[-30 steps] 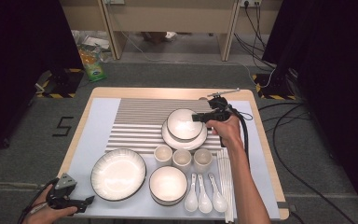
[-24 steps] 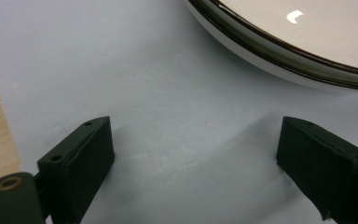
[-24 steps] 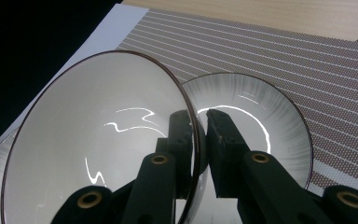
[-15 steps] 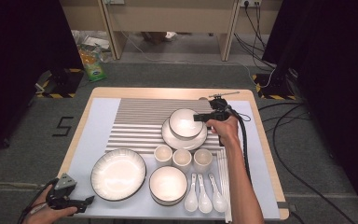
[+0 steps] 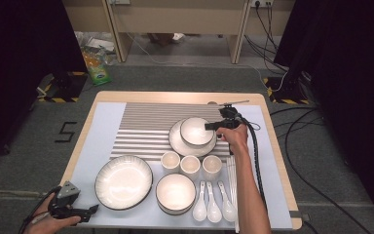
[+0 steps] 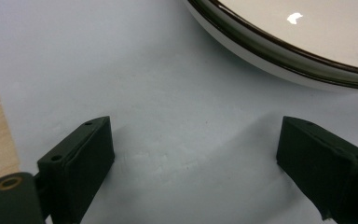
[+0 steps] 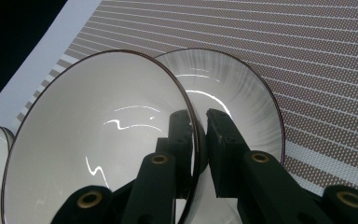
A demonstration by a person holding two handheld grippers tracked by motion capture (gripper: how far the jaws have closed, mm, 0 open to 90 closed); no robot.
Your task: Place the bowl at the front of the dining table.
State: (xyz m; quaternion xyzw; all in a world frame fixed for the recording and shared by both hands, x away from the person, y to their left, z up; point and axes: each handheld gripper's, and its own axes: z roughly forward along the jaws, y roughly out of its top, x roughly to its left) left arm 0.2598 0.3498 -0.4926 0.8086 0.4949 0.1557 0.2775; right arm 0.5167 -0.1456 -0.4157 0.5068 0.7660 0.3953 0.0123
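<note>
Left gripper (image 5: 93,209): rested at the near left corner of the table, jaws spread wide with nothing between them, just short of the large plate (image 5: 123,181).
Near row: a bowl (image 5: 175,193), three spoons (image 5: 213,208) and three cups (image 5: 191,165) stood between the person and the work, none touched.
Right gripper (image 7: 199,140): pinched shut on the rim of the small bowl (image 5: 196,131), one jaw inside the wall, one outside.
Small bowl, place: sat in or just over the plate (image 5: 177,141) on the striped mat (image 5: 151,126); contact underneath could not be told.
Handling: judged glazed, rigid and breakable, fairly light, slippery under the pads.
Hold: the thin rim looked the only purchase; a one-sided pinch would likely let it tip, so a firm, level grip seemed wise.
</note>
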